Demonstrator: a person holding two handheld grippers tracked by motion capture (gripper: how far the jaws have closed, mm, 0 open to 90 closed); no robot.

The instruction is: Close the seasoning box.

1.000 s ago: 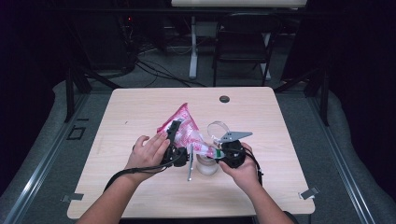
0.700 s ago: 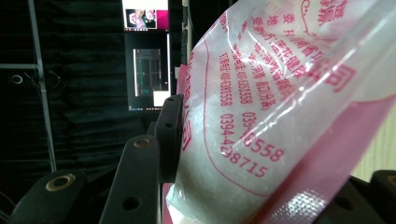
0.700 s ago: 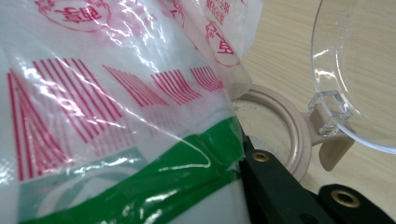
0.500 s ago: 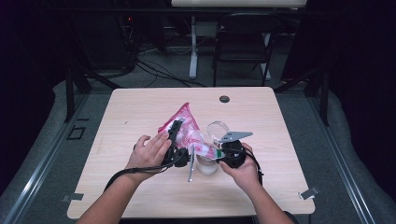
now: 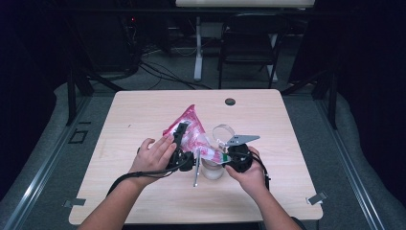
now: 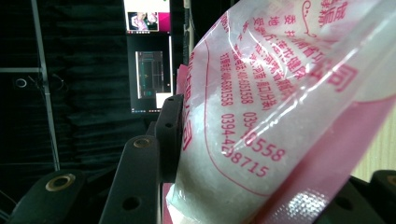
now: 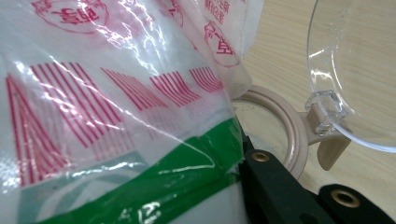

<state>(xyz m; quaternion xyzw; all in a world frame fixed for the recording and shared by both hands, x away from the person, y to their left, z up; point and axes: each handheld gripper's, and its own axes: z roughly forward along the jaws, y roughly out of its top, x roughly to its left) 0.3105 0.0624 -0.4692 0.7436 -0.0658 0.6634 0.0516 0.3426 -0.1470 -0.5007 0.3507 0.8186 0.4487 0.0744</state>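
Nothing has shifted since the earlier frames: both hands, the bag and the jar sit where they were a second ago.

The bag (image 5: 190, 132) is a pink-and-clear plastic pouch with white granules inside. In the high view its long axis runs diagonally over the table (image 5: 143, 115): the pinched upper corner points up and away from the person, toward the far edge, and the lower end slopes down toward the jar (image 5: 212, 168) near the person. The pouch is tilted, not flat; its lower end hangs just above the open mouth of the jar.

The left gripper (image 5: 182, 143) holds the pouch at mid-body. In the left gripper view one black jaw presses flat against the side of the bag (image 6: 261, 116), with the printed red digits running beside it; the jaws stand partly apart, closed on the filled pouch.

The right gripper (image 5: 229, 157) clamps the lower end. In the right gripper view the jaws are pinched tight on the thin film at the green stripe of the bag (image 7: 116, 140), and one black jaw shows at lower right.

Behind the film lies the beige rim of the jar (image 7: 289, 126). Its clear hinged lid (image 7: 359, 70) stands open and tilted back, attached at a beige clip. In the high view the lid (image 5: 222, 131) rises just beyond the jar.

A dark round disc (image 5: 230, 101) lies near the far edge of the table, well apart from the hands.
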